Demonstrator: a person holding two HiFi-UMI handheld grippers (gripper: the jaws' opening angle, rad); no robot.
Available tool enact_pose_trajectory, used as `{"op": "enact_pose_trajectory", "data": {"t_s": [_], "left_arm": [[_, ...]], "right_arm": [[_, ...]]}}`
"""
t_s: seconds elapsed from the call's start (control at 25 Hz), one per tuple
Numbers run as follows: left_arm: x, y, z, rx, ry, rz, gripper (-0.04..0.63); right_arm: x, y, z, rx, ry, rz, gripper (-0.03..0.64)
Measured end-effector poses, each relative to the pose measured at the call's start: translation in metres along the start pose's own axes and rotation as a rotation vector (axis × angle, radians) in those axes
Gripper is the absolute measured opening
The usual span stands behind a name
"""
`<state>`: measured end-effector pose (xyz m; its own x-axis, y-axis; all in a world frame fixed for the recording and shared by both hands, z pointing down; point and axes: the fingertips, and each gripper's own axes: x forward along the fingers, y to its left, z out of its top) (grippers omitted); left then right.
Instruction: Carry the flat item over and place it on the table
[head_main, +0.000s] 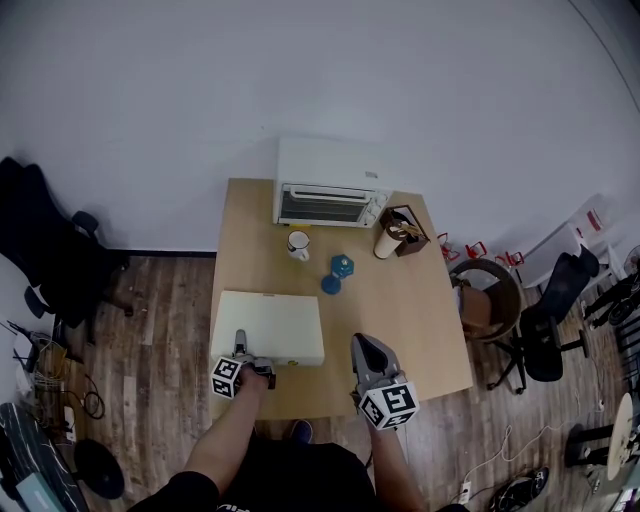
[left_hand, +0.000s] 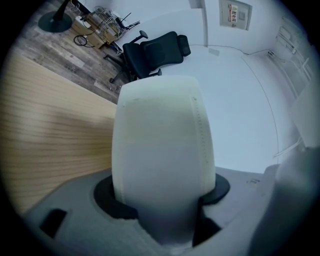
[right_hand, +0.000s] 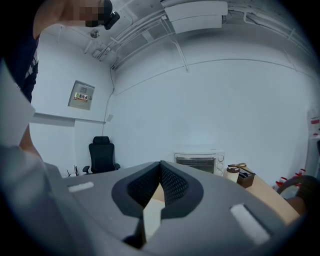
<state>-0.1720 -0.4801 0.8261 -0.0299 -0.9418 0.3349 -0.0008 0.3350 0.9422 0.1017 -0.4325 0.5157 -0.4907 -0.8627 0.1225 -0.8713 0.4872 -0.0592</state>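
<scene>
The flat item is a white flat box (head_main: 270, 326) lying level over the front left part of the wooden table (head_main: 400, 320). My left gripper (head_main: 240, 344) is shut on the box's near edge. In the left gripper view the box (left_hand: 160, 145) fills the space between the jaws of the left gripper (left_hand: 162, 200), seen edge-on, with the tabletop (left_hand: 45, 130) beside it. My right gripper (head_main: 366, 346) hovers over the table's front right part, clear of the box. The right gripper (right_hand: 161, 172) is shut with nothing in it.
A white toaster oven (head_main: 328, 195) stands at the table's back edge. In front of it are a mug (head_main: 298, 245), a blue object (head_main: 338, 272) and a brown holder with a cup (head_main: 398, 232). Black office chairs (head_main: 50, 250) (head_main: 555, 310) flank the table.
</scene>
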Motion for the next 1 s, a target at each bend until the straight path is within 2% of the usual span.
{"op": "enact_pose_trajectory", "data": {"t_s": [0.2, 0.28, 0.36, 0.48, 0.6, 0.68, 0.76, 0.84, 0.92, 1.0], "left_arm": [[0.009, 0.000, -0.001, -0.007, 0.015, 0.028, 0.323], [0.012, 0.007, -0.003, 0.006, 0.026, 0.109, 0.369], [0.012, 0.017, -0.009, 0.010, 0.052, 0.205, 0.464], [0.006, 0.028, -0.018, 0.011, 0.092, 0.313, 0.520], [-0.008, 0.047, -0.020, 0.015, 0.104, 0.484, 0.544], [-0.016, 0.054, -0.017, 0.031, 0.105, 0.556, 0.580], [-0.020, 0.051, -0.014, 0.046, 0.099, 0.564, 0.591], [-0.023, 0.047, -0.015, 0.027, 0.097, 0.547, 0.591], [-0.027, 0.040, -0.014, 0.020, 0.099, 0.516, 0.591], [-0.033, 0.027, -0.015, 0.055, 0.126, 0.466, 0.591]], "right_arm": [[0.002, 0.001, -0.001, 0.005, -0.001, -0.001, -0.002], [0.003, -0.002, -0.002, 0.008, 0.003, -0.003, -0.002], [0.004, -0.003, -0.004, 0.012, 0.008, -0.005, -0.002], [0.004, -0.003, -0.005, 0.015, 0.011, -0.005, -0.002], [0.007, -0.003, -0.006, 0.021, 0.012, -0.004, -0.002], [0.008, 0.000, -0.006, 0.027, 0.011, -0.001, -0.002], [0.010, 0.002, -0.005, 0.029, 0.009, 0.003, -0.002], [0.011, 0.002, -0.005, 0.031, 0.006, 0.006, -0.002], [0.012, 0.003, -0.005, 0.034, 0.003, 0.006, -0.002], [0.013, 0.003, -0.004, 0.039, -0.002, 0.006, -0.002]]}}
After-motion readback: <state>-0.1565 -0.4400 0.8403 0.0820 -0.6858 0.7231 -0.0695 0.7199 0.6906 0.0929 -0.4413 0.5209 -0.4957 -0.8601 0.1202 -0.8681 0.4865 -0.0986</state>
